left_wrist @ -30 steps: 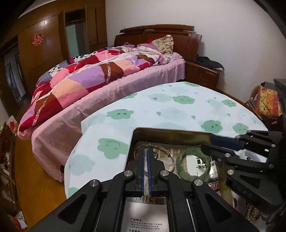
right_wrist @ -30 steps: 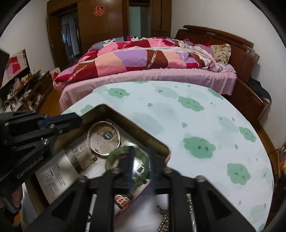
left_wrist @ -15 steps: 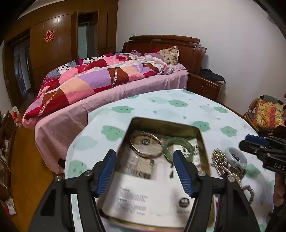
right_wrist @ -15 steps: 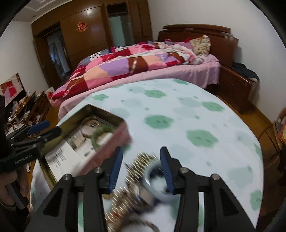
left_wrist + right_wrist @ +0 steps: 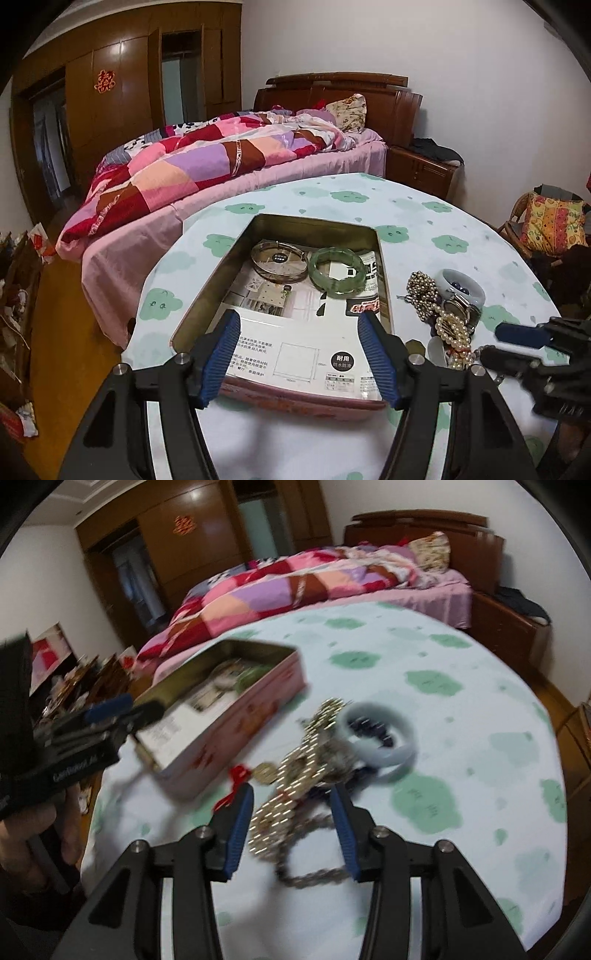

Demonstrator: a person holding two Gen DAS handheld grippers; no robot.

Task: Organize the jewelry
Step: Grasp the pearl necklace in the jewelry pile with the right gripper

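Left wrist view: left tongs [image 5: 299,354] stand wide apart with nothing between the blue pads, above the near end of the open tin [image 5: 386,295] on the bench [image 5: 424,221].
Tin contents: silver bangle [image 5: 279,260] and green bangle [image 5: 336,271] lie side by side on printed paper at the far end, just touching or nearly so; I cannot tell which.
Jewelry heap: pearl and gold bead strands [image 5: 439,314] tangled just right of the tin, with a pale bangle [image 5: 463,286] behind them; dark beads sit inside it.
Cut off: right tongs [image 5: 517,345] enter from the right edge, only the tips in frame and blurred.
Right wrist view: right tongs [image 5: 291,827] are partly apart, straddling the near end of the heap [image 5: 295,775]; pads do not press on it as far as the blur allows.
Hard to make out: the whole right view is smeared, so single strands, a gold disc and a red tassel [image 5: 236,779] in the heap merge; bangles inside the tin [image 5: 258,709] are only green and grey patches.
Left edge there: the left tongs [image 5: 125,710] and a hand [image 5: 37,834] holding them, partly cropped.
Change, left: a second ago these tongs were shut low inside the tin beside the silver bangle; now wide and pulled back.
Change, right: earlier nearly closed over the green bangle in the tin; now wider and over the heap on the bench.
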